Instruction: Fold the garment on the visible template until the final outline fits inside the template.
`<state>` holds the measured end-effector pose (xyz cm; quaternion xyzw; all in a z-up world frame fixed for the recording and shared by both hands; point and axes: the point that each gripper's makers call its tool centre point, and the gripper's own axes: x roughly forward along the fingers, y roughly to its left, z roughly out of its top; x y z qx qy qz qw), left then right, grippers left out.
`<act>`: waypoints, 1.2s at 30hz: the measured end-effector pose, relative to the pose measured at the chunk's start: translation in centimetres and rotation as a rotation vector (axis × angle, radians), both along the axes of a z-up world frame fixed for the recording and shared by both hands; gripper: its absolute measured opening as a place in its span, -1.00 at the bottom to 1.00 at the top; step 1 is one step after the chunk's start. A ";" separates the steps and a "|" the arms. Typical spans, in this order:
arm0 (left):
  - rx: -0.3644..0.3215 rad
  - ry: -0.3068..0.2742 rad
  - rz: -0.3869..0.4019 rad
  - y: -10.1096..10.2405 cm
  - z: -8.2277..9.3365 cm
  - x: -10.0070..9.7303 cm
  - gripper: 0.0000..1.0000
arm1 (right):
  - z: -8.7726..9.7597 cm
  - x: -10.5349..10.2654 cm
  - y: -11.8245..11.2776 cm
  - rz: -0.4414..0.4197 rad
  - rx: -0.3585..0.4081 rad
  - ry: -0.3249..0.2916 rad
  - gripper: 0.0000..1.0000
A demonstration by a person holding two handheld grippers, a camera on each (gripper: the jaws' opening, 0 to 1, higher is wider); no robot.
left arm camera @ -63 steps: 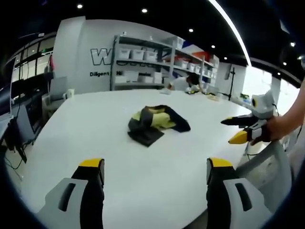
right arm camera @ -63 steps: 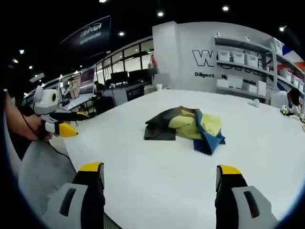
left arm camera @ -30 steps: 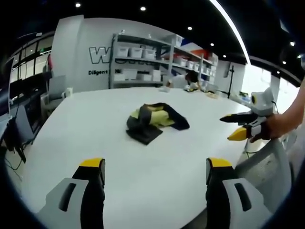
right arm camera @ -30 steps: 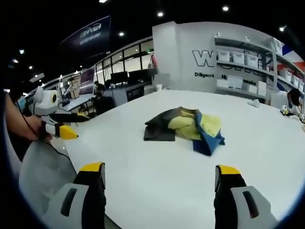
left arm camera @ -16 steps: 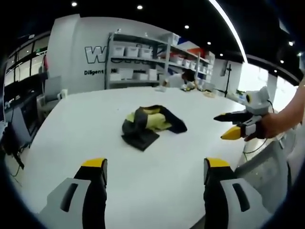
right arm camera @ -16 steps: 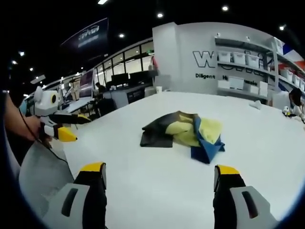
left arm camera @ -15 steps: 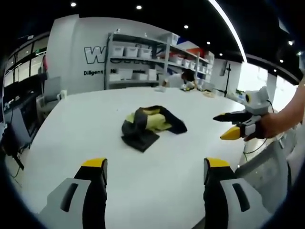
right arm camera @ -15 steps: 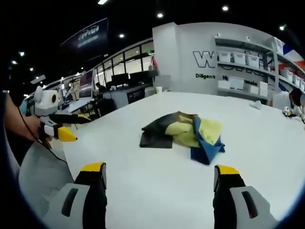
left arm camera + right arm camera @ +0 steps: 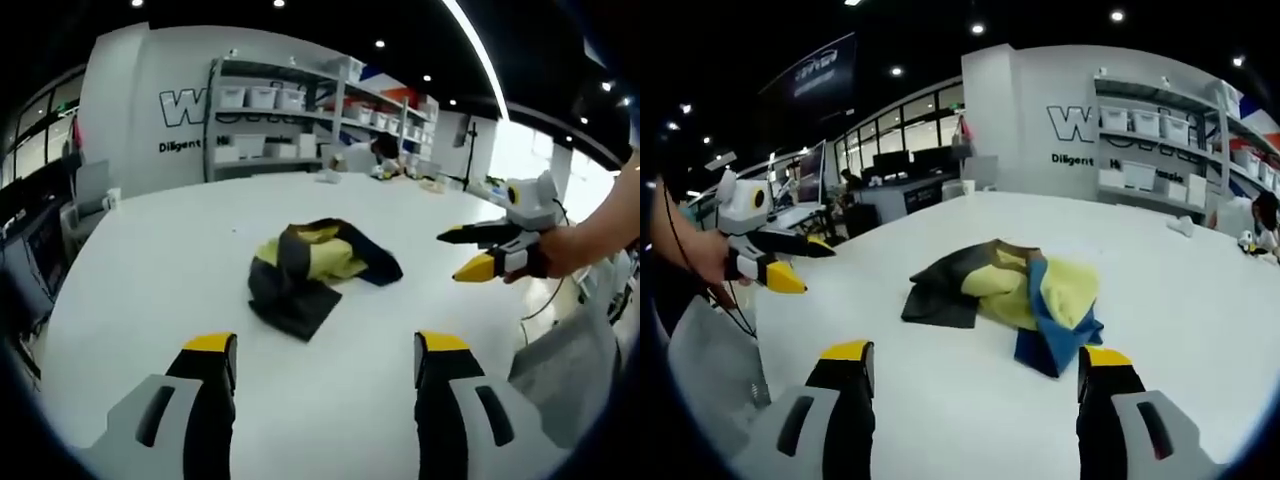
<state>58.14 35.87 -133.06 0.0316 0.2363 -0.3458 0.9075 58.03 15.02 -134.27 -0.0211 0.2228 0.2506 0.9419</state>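
Observation:
A crumpled garment point(image 9: 311, 268) in black, yellow and blue lies in a heap on the white table point(image 9: 150, 250); from the other side, the garment point(image 9: 1012, 293) shows its yellow and blue parts. My left gripper point(image 9: 322, 355) stands open over the table's near edge, short of the garment. My right gripper point(image 9: 975, 362) is open too, close to the heap's blue corner. In the left gripper view the right gripper point(image 9: 470, 252) is held by a hand at the right. In the right gripper view the left gripper point(image 9: 790, 262) is at the left. I see no template outline.
The white table point(image 9: 1200, 300) is wide and round-edged. Shelves with white bins point(image 9: 280, 115) line the back wall. A person point(image 9: 375, 155) sits at the table's far side. A chair back point(image 9: 700, 380) stands by the near edge, and desks with monitors point(image 9: 890, 165) lie beyond.
Both grippers have moved forward toward the garment, which now looks larger and nearer in both views. The garment itself has not moved. Jaws stay open.

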 end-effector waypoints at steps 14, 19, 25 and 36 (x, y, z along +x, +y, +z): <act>0.014 0.016 -0.067 -3.3 -1.2 6.9 0.15 | -1.3 6.4 -0.9 0.025 -0.021 0.009 0.25; 0.019 0.022 -0.087 -4.5 -1.9 9.1 0.02 | -2.0 8.2 -0.9 0.039 -0.031 0.019 0.09; 0.027 0.032 -0.115 -5.9 -2.9 11.6 -0.19 | -3.0 9.5 -0.8 0.060 -0.042 0.036 -0.26; 0.060 0.094 -0.127 -7.1 -5.7 14.2 -0.37 | -4.9 11.4 -0.1 0.112 -0.112 0.063 -0.80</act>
